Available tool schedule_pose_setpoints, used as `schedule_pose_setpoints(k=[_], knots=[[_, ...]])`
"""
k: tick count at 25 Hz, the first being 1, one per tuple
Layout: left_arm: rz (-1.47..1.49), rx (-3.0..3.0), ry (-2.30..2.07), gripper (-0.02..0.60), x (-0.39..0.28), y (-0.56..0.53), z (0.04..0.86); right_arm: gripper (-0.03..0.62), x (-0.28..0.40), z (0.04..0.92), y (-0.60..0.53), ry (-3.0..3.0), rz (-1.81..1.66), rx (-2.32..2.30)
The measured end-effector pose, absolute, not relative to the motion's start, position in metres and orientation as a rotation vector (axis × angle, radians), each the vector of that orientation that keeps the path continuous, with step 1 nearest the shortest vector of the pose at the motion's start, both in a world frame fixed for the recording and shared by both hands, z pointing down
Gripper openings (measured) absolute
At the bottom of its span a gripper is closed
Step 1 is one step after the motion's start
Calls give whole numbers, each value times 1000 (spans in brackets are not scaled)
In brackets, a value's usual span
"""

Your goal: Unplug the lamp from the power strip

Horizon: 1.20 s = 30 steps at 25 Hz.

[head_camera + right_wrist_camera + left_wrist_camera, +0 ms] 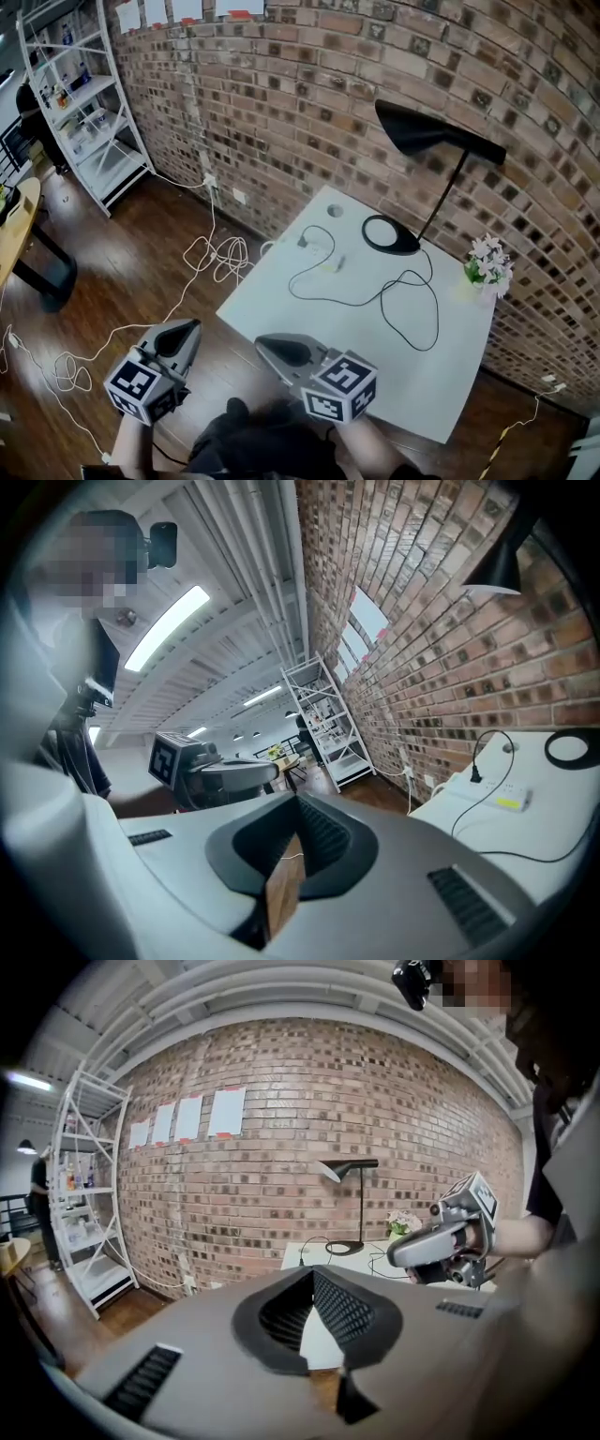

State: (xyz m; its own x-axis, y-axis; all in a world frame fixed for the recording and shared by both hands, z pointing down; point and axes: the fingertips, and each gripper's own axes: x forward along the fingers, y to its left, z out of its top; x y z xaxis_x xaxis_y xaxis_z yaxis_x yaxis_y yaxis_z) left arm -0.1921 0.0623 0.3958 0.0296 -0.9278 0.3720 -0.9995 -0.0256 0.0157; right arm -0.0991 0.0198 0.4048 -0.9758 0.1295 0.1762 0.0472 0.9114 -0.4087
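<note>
A black lamp (436, 131) stands on the white table (281, 300) near the brick wall, its round base (391, 234) at the far side. Its black cord (412, 309) loops over the tabletop to a plug (305, 242) seated in the white power strip (325, 253). Both grippers hover short of the table's near edge, far from the strip. My left gripper (192, 325) is over the floor with its jaws shut and nothing in them. My right gripper (261, 341), over the near corner, also looks shut and empty. The right gripper view shows the strip (502, 794) and plug (474, 775).
A small pot of white flowers (489, 262) sits at the table's right edge. White cables (220, 258) coil on the wooden floor up to a wall outlet (210, 181). A white metal shelf (84, 103) stands at the back left, and a wooden table (14, 225) at the far left.
</note>
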Motion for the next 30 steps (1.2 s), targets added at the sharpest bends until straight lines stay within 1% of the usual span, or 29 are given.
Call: schedule_pose_setpoints(k=[4, 8, 14, 18, 20, 22, 25, 26, 30], knots=[[451, 2127, -1909, -9, -188, 15, 397, 6, -96, 407, -14, -2877, 607, -16], [438, 2232, -1853, 2, -199, -26, 403, 6, -101, 410, -44, -2872, 594, 84], [493, 2372, -1645, 2, -203, -101, 413, 6, -104, 412, -96, -2824, 611, 325], [545, 2476, -1610, 2, -222, -152, 431, 6, -117, 416, -126, -2789, 620, 450], [569, 2490, -1601, 23, -230, -178, 444, 6, -120, 422, -137, -2762, 627, 509], [591, 2514, -1530, 30, -224, -203, 461, 6, -113, 428, -145, -2721, 647, 596], [655, 2551, -1381, 99, -209, -235, 488, 6, -103, 434, -156, -2668, 676, 712], [693, 2564, -1344, 107, -206, -241, 496, 6, -103, 437, -157, -2657, 684, 735], [816, 2588, -1243, 107, -195, -259, 530, 7, -97, 449, -161, -2599, 653, 812]])
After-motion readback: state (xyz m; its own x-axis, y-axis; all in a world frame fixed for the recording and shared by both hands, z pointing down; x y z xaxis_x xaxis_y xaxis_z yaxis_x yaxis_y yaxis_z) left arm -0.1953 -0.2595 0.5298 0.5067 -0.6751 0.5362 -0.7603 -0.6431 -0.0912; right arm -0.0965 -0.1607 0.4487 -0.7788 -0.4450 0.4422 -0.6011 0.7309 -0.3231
